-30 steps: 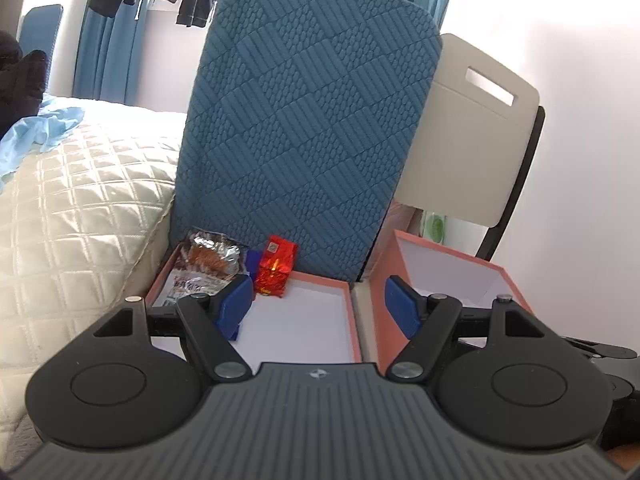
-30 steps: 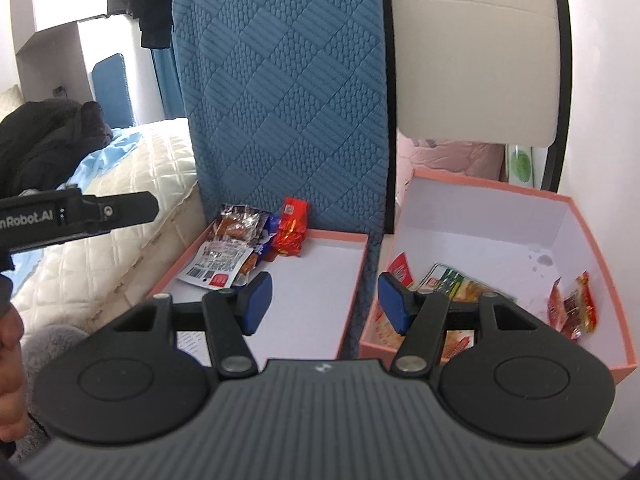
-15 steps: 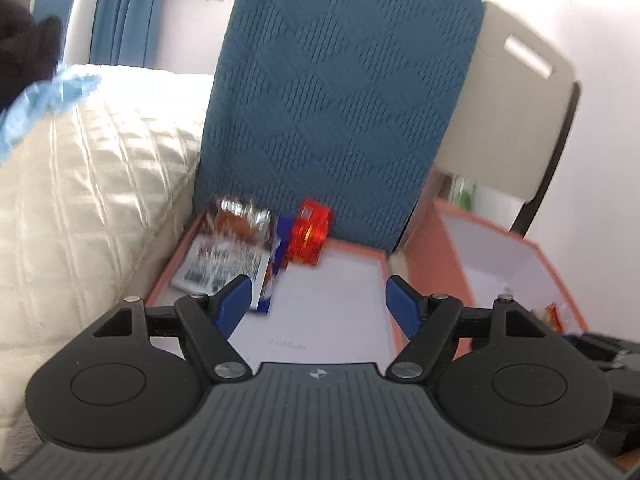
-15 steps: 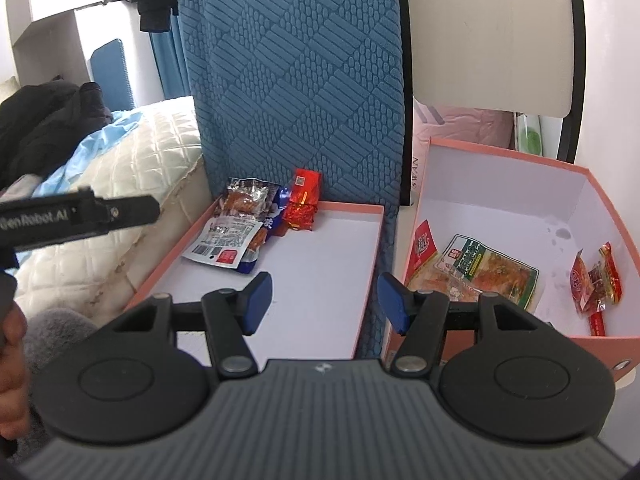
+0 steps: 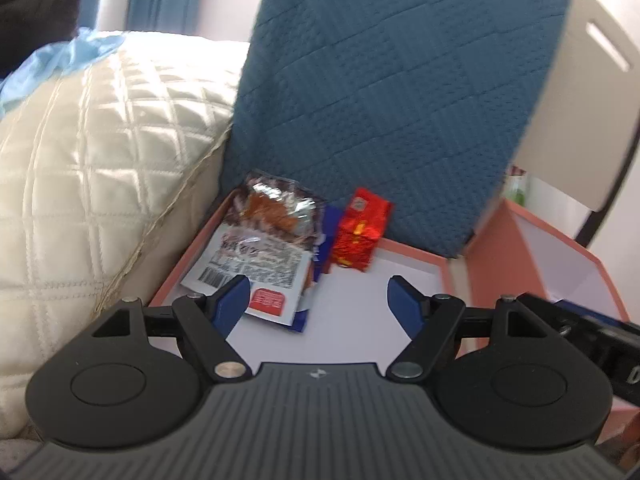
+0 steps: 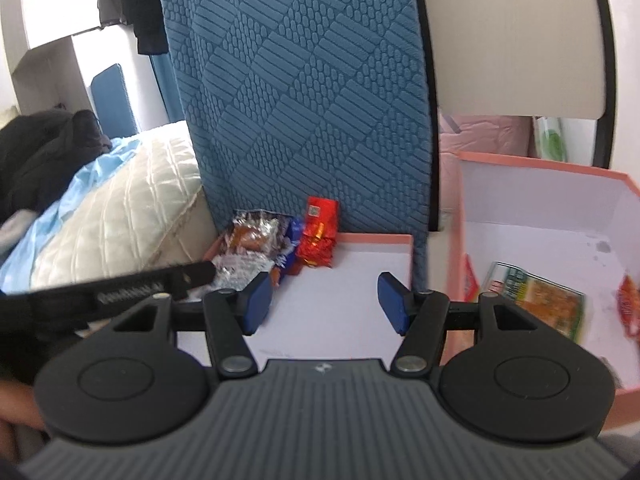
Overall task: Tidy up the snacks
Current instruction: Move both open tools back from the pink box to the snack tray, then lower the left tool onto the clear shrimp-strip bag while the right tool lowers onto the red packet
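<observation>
Tray (image 5: 404, 246): pink rim, white floor, shallow | clear packs (image 5: 264, 236): overlapping flat, far-left corner | red pack (image 5: 360, 236): upright against far wall, beside them | box (image 6: 540, 168): pink, deep, right of tray | green pack (image 6: 536, 296): flat inside | red packs (image 6: 628, 304): right wall

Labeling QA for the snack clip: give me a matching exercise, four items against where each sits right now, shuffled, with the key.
Items
1. red packet
2. green-labelled packet
3. barcode packet
4. left gripper

Places
A. inside the deep box
B. hovering over the tray's bare part, fingers apart, nothing between them
C. on the left side of the shallow tray, partly behind one finger in the left wrist view
D. at the tray's back edge against the blue cushion

Pairs: 1-D, 2-A, 3-C, 4-B
</observation>
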